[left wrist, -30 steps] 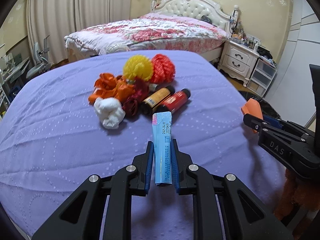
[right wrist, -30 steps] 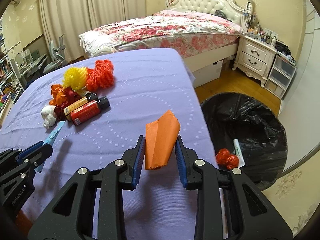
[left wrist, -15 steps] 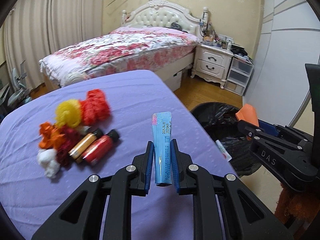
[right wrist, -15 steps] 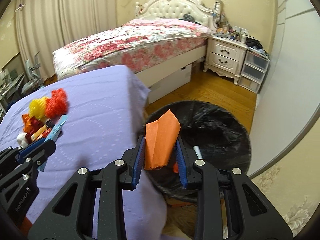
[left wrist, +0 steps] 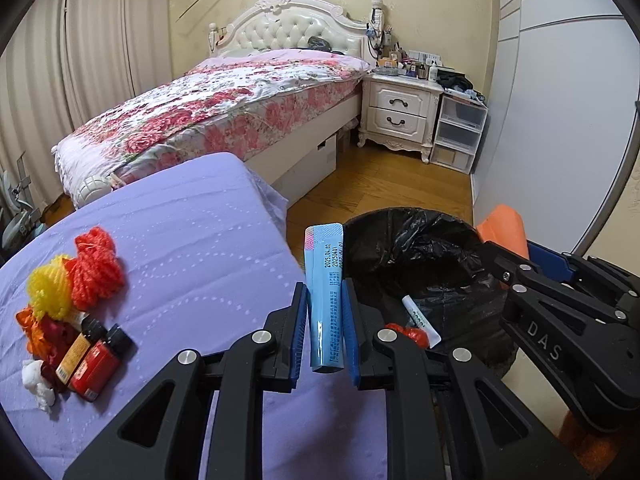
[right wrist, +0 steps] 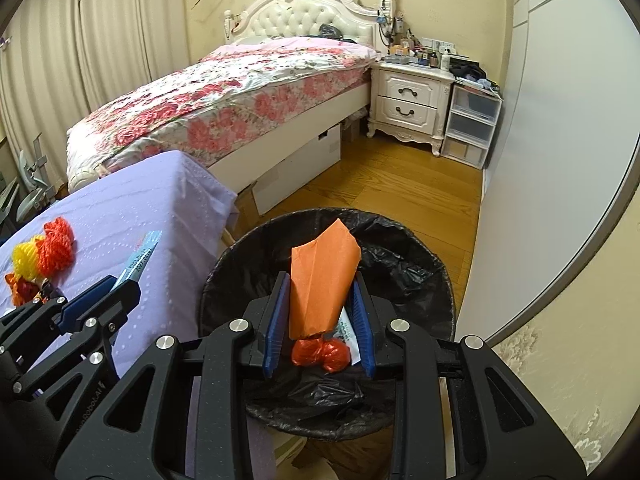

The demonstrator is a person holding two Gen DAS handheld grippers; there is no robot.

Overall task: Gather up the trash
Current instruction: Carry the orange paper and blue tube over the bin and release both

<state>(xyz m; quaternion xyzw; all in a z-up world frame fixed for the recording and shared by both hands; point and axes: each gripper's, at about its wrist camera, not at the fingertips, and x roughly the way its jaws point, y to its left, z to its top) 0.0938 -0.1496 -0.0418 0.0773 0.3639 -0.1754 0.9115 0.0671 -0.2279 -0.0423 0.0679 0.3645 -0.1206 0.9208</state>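
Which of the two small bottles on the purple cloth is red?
The red bottle is the one lying nearer the camera in the left wrist view. Its neighbour, the amber bottle with the orange label, lies beside it, closer to the yarn balls.

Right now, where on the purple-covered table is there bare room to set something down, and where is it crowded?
Free: the purple cloth between the trash pile and the edge nearest the black-lined bin, plus the far end toward the bed. Crowded: the left side, with mesh balls and bottles.

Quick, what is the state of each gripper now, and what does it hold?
Left gripper: closed on the blue tube.
Right gripper: closed on the orange folded paper.
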